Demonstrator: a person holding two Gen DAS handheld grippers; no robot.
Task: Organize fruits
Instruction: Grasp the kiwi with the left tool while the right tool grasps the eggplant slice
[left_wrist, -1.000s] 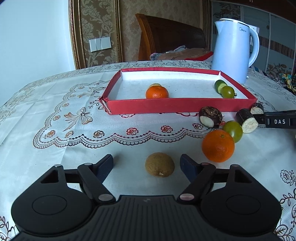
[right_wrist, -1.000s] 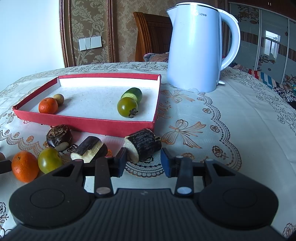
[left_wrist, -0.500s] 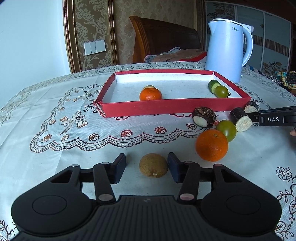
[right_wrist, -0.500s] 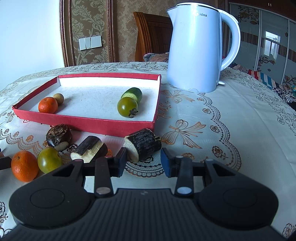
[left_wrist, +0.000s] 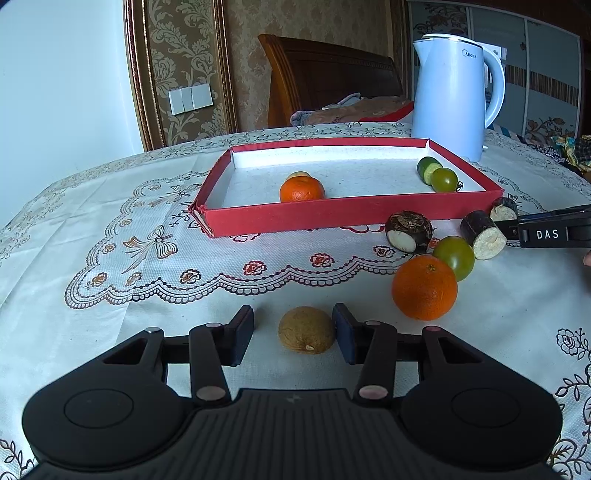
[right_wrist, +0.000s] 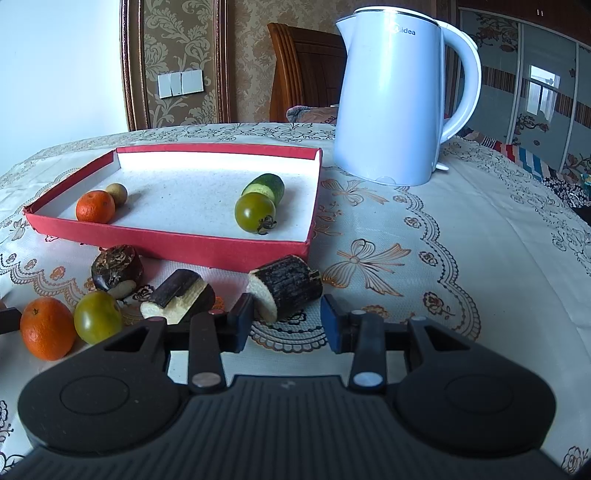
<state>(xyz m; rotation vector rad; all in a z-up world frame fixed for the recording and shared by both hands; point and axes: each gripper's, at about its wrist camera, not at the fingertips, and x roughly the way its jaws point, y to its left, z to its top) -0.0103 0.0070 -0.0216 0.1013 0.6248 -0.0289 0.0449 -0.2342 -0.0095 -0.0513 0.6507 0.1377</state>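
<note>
My left gripper (left_wrist: 293, 338) is open around a small brown round fruit (left_wrist: 306, 335) on the tablecloth; the right finger touches it, the left finger stands apart. An orange (left_wrist: 424, 287) and a green tomato (left_wrist: 453, 257) lie to its right. My right gripper (right_wrist: 287, 325) is open, with a dark-skinned sugarcane piece (right_wrist: 284, 287) just ahead between the fingertips. The red tray (right_wrist: 207, 248) holds a small orange (right_wrist: 95, 206), a small brown fruit (right_wrist: 116, 193), a green tomato (right_wrist: 255, 213) and a cucumber piece (right_wrist: 266, 187).
A light blue kettle (right_wrist: 395, 99) stands behind the tray at the right. A second sugarcane piece (right_wrist: 177, 297) and a dark round root piece (right_wrist: 117, 266) lie by the tray's front wall. A wooden chair (left_wrist: 328, 77) stands behind the table.
My left gripper's fingers have closed in around the brown fruit, from wide apart to near its sides. The right gripper has not moved.
</note>
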